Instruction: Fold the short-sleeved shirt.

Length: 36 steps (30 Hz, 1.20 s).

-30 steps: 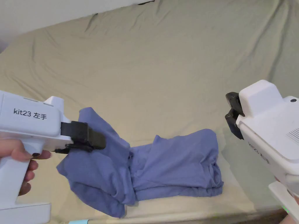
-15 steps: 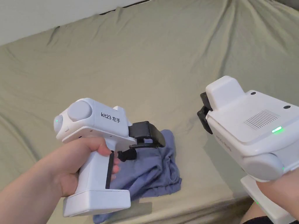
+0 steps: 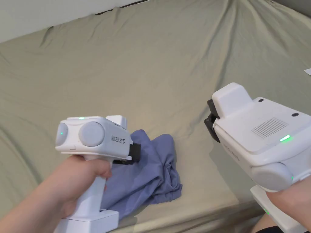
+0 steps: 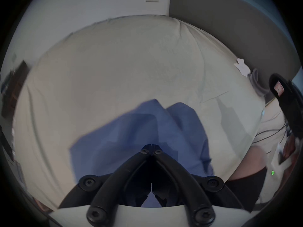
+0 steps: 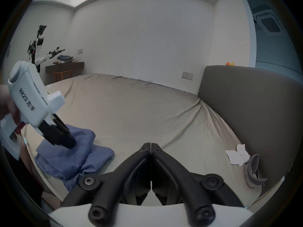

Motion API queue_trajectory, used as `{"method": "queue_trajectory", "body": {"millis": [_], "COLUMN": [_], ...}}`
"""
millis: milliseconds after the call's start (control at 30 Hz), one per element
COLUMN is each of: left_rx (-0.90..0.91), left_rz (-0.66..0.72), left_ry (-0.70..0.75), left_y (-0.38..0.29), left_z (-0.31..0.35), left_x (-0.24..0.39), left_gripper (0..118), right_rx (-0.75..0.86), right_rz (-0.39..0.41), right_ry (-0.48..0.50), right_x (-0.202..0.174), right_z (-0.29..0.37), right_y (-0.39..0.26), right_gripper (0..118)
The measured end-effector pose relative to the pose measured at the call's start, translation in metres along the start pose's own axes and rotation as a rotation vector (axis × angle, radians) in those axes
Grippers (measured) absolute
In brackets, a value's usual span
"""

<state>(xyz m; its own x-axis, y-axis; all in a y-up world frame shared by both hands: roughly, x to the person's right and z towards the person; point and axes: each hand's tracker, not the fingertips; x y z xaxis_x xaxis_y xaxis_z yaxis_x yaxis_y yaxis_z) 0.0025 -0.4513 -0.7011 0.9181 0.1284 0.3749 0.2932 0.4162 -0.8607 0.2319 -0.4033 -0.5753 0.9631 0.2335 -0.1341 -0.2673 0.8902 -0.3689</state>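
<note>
The crumpled blue short-sleeved cotton shirt point(image 3: 148, 173) lies bunched near the bed's point(image 3: 170, 69) front edge. The left gripper point(image 4: 151, 148), jaws pressed together, rests over it. The right gripper point(image 5: 150, 146), jaws together, hangs apart over bare sheet. Its view adds white papers point(image 5: 237, 155) by the grey headboard point(image 5: 254, 102).

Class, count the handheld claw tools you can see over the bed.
2. The left claw is down on the blue shirt; the right claw is held above bare sheet, beside the shirt.
</note>
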Motion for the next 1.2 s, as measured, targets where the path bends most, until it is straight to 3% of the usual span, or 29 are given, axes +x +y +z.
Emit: {"method": "queue_trajectory", "body": {"millis": [167, 300, 400, 467, 633, 733, 767, 833, 900, 967, 1067, 1200], "left_rx": [-0.023, -0.004, 0.013, 0.044, 0.293, 0.347, 0.352, 0.353, 0.335, 0.309, 0.288, 0.270], "left_rz": [-0.036, -0.231, -0.081, -0.074, -0.097, -0.001, 0.030, 0.099, 0.211, 0.322, 0.381, 0.465], "left_ry": [0.010, 0.062, -0.139, -0.235, -0.172, -0.160, -0.139, -0.111, -0.140, -0.180, -0.309, -0.448], "left_y": [-0.012, -0.016, -0.007, -0.006, -0.018, -0.035, -0.042, -0.059, -0.075, -0.093, -0.112, -0.130], "left_z": [-0.034, -0.034, -0.030, -0.016, 0.058, 0.094, 0.100, 0.105, 0.103, 0.096, 0.080, 0.055], "left_x": [0.031, 0.055, 0.043, 0.035, -0.026, -0.093, -0.115, -0.161, -0.200, -0.225, -0.256, -0.266], "left_gripper": [0, 0, 0, 0, 0, 0, 0, 0, 0, 0, 0, 0], "right_rx": [0.005, -0.006, -0.020, -0.035, -0.062, -0.075, -0.152, -0.169, -0.238, -0.314, -0.469, -0.634], "right_rz": [0.048, 0.056, 0.071, 0.073, 0.088, 0.040, -0.029, -0.026, -0.117, -0.227, -0.337, -0.375], "right_ry": [0.000, 0.011, 0.015, 0.020, 0.055, 0.172, 0.216, 0.305, 0.490, 0.598, 0.751, 0.680], "right_x": [-0.004, -0.006, -0.010, -0.014, -0.034, -0.056, -0.065, -0.083, -0.093, -0.101, -0.106, -0.100], "right_z": [0.000, -0.002, -0.003, -0.001, -0.003, -0.020, -0.030, -0.047, -0.070, -0.096, -0.127, -0.153], "right_y": [-0.001, -0.004, -0.006, -0.006, -0.002, 0.009, 0.014, 0.027, 0.037, 0.038, 0.025, -0.008], "right_gripper": [0, 0, 0, 0, 0, 0, 0, 0, 0, 0, 0, 0]}}
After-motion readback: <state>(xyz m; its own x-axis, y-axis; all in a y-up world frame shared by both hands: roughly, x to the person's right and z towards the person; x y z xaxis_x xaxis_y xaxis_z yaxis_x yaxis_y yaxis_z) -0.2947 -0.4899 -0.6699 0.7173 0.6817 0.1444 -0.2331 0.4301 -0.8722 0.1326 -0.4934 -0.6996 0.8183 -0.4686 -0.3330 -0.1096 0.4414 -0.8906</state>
